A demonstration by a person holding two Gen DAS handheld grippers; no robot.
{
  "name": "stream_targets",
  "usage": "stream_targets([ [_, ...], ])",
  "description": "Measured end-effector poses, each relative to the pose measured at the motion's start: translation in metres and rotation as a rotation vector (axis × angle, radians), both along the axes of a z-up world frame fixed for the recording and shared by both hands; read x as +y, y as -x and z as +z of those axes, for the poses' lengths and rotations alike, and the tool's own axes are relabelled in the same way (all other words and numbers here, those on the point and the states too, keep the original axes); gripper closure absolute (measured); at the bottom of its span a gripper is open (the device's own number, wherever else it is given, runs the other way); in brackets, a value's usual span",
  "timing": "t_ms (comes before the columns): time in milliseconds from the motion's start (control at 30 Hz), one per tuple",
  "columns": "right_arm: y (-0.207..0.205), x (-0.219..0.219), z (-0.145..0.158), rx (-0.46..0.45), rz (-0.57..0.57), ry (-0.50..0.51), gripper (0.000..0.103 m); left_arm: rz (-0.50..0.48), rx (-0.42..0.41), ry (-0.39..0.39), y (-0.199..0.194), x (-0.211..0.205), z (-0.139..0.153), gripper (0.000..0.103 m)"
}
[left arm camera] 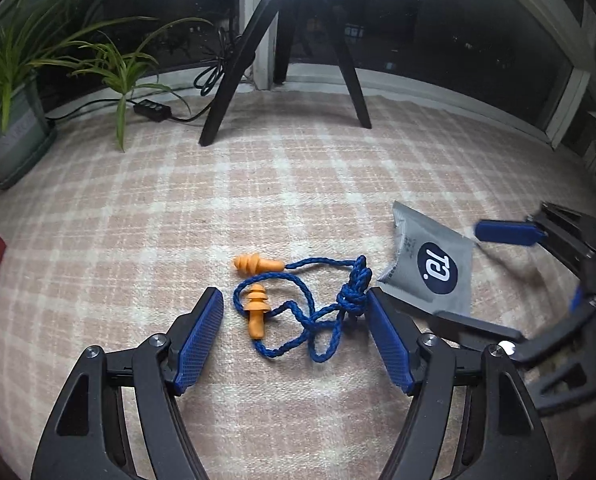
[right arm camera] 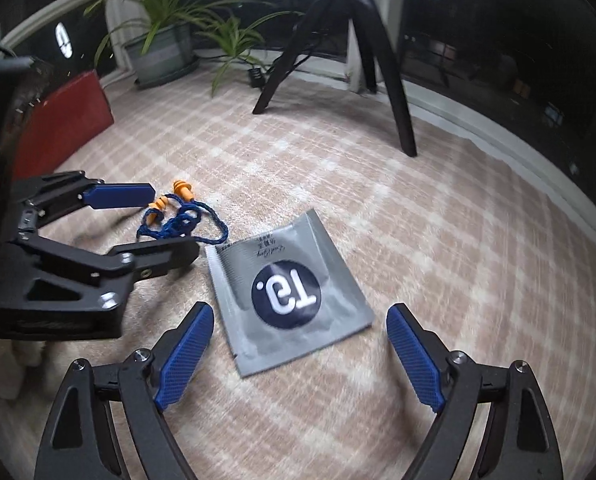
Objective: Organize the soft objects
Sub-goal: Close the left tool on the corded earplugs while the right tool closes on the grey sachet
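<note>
- The left gripper (left arm camera: 294, 316) is spread wide, empty, with the corded earplugs (left arm camera: 298, 308) lying between its pads on the checked cloth (left arm camera: 258, 184).
- The right gripper (right arm camera: 300, 336) gapes too, empty, either side of the grey sachet (right arm camera: 288, 296).
- Cord looks limp and tangly: pinch its knot.
- Sachet looks light, flat and slick: take an edge.

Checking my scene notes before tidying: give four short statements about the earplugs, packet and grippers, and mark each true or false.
1. The corded earplugs lie between the left gripper's open fingers. True.
2. The right gripper is clamped on the grey packet. False: its jaws stand open around the packet.
3. The blue cord is knotted. True.
4. The packet rests on top of the earplugs. False: it lies beside them on the checked cloth.
</note>
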State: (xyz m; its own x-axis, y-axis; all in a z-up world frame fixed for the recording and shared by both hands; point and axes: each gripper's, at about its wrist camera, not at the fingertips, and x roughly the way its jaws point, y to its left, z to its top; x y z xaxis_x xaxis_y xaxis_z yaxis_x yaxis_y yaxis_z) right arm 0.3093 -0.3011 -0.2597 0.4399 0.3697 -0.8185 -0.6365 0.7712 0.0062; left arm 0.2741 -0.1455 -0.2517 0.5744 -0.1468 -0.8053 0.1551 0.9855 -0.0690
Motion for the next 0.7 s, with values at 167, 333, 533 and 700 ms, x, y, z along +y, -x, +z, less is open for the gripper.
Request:
stream_targets([
  [167, -0.009, 0.01, -0.005, -0.019, 0.042, 0.042, 0.014, -0.003, -0.007, -0.043, -0.006, -0.009, -0.002, 0.03],
  [333, -0.02, 0.011, -0.006, -0.018, 0.04, 0.04, 0.011, 0.036, -0.008, -0.065, -0.014, -0.007, -0.003, 0.03],
  [533, -0.038, 0.01, -0.01, 0.036, 0.017, 0.02, 0.0, 0.063, -0.018, -0.068, -0.022, -0.004, -0.005, 0.03],
  [700, -0.04, 0.015, -0.01, 0.035, 0.024, 0.018, 0.001, 0.064, -0.022, -0.054, -0.026, -0.003, -0.006, 0.033],
])
